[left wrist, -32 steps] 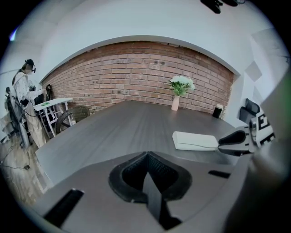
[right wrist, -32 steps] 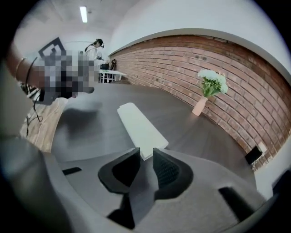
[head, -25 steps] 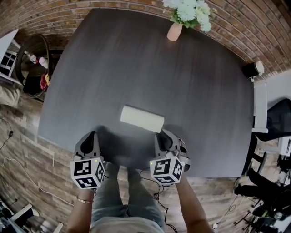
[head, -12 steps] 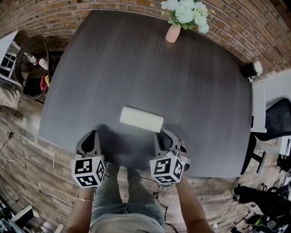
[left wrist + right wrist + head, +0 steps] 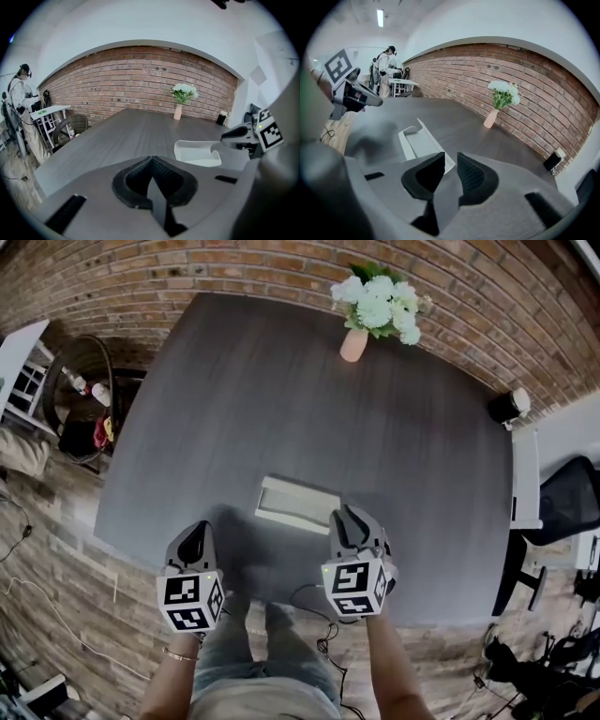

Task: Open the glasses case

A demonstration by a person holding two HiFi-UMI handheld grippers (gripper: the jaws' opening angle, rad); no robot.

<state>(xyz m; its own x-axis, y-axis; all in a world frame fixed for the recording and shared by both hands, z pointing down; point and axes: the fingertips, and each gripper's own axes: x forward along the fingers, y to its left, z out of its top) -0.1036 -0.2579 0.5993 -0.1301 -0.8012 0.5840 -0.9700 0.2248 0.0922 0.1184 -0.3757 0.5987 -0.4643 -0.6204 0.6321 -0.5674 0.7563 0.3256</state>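
The white glasses case (image 5: pixel 295 504) lies near the front edge of the dark table (image 5: pixel 281 399), and its lid stands open. It also shows in the left gripper view as an open shell (image 5: pixel 197 152), and in the right gripper view (image 5: pixel 419 143). My left gripper (image 5: pixel 192 532) hangs short of the case to its left, jaws shut and empty. My right gripper (image 5: pixel 349 518) is at the case's near right end. Its pads stand apart with nothing between them, and they have just been closing slightly.
A pink vase of white flowers (image 5: pixel 356 338) stands at the table's far edge. A small black speaker (image 5: pixel 506 407) sits at the right corner. A wicker chair (image 5: pixel 80 381) is off the left side and an office chair (image 5: pixel 562 502) off the right. A person (image 5: pixel 21 108) stands far back.
The case looked like a closed white bar before; now its lid is up. Both grippers have risen, the right one more, and the head view has shifted.
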